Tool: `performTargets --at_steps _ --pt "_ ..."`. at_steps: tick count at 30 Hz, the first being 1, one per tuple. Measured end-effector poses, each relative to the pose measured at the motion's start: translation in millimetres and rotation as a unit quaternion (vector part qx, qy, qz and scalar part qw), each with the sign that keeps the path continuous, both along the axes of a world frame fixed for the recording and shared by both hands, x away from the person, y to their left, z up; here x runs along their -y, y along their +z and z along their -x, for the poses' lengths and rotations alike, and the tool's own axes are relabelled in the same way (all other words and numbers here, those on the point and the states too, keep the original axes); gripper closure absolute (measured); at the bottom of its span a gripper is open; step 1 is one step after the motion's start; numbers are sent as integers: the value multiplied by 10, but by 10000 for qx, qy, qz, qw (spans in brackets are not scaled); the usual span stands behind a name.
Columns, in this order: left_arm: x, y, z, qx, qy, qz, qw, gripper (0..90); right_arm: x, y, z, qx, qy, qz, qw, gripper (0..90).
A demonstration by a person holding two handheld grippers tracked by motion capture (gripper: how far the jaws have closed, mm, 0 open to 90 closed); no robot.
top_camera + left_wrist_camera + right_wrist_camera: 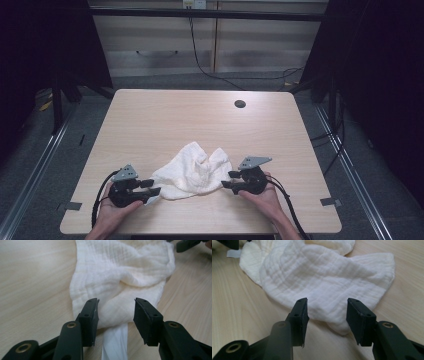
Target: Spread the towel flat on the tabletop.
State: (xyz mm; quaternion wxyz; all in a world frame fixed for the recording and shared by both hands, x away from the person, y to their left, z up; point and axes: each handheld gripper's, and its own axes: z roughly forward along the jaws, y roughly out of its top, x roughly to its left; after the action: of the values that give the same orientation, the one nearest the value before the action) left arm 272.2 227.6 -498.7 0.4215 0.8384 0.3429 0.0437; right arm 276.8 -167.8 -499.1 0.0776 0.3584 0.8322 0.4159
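Here, the crumpled white cloth (192, 172) is lying unfolded near the table's (150, 120) near edge, both the left gripper (151, 188) and right gripper (229, 180) flanking it released, grasping nothing.

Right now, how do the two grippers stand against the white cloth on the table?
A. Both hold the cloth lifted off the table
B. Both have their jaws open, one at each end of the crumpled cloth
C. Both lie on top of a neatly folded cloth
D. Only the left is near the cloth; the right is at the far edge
B: the left gripper and right gripper flank the crumpled white cloth, which lies on the table; each gripper's own view shows its jaws apart.
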Motion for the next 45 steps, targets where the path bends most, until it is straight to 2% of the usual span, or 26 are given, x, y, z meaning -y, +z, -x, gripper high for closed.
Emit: performTargets --at_steps 2,5,6,7,8,10,12,13,15,16,18,21,23,24,25,29,32,34,35,37,39,40,43,45 --pt "12 -19 -4 -15 -42 -32 10000 499 -11 -19 -21 -13 2 26 10000 512" --pt "53 -25 5 93 -85 -112 9999 457 -49 -47 -40 -29 -1 130 9999 519" --pt "89 -26 33 239 -127 -287 9992 449 -65 -47 -38 -8 33 146 9999 600" --pt "89 -26 33 239 -127 -287 9992 456 -65 -47 -38 -8 33 146 9999 600" --pt "114 -24 52 378 -155 -447 9982 456 -76 -48 -33 25 41 204 9998 657" --pt "151 -9 83 703 -167 -867 9936 527 -87 -51 -27 51 91 237 9997 773" --pt "160 -7 91 772 -83 -939 9926 613 -90 -46 -17 -8 91 210 9997 828" --pt "149 -2 83 767 -52 -965 9924 696 -89 -37 -11 -12 111 188 9998 837" --pt "113 14 62 637 5 -893 9940 818 -81 16 11 -1 131 93 9999 842" --pt "94 19 54 533 6 -772 9956 854 -71 63 21 36 133 20 9999 843" --pt "59 58 50 457 -51 -395 9982 866 -39 180 35 158 118 -147 9997 844" --pt "66 223 96 511 -159 71 9985 867 23 379 41 328 43 -384 9987 844" --pt "82 309 109 528 -213 256 9981 868 62 523 34 449 8 -506 9977 844" --pt "96 410 113 582 -269 500 9967 867 86 624 28 540 -33 -554 9970 844" --pt "96 410 113 582 -269 500 9967 867 86 624 28 540 -33 -554 9970 844" --pt "86 627 74 634 -255 967 9930 868 184 798 32 691 -186 -651 9953 844" --pt "54 798 28 718 -214 1167 9903 867 287 873 15 683 -298 -572 9956 843" --pt "43 951 4 745 -224 1383 9873 867 355 899 -12 613 -361 -571 9958 841" --pt "43 951 4 745 -224 1383 9873 867 355 899 -12 613 -361 -571 9958 841" --pt "56 1017 -22 733 -250 1489 9858 867 365 860 -56 516 -386 -514 9966 838" --pt "87 1039 -58 705 -244 1548 9851 866 356 760 -137 352 -405 -510 9973 830" --pt "108 1030 -83 700 -227 1465 9865 867 342 693 -187 238 -402 -473 9978 824" --pt "175 926 -173 512 -199 1333 9895 866 264 483 -335 -1 -417 -245 9988 795" --pt "196 817 -248 382 -117 1348 9901 866 189 310 -447 -181 -363 -208 9990 745"
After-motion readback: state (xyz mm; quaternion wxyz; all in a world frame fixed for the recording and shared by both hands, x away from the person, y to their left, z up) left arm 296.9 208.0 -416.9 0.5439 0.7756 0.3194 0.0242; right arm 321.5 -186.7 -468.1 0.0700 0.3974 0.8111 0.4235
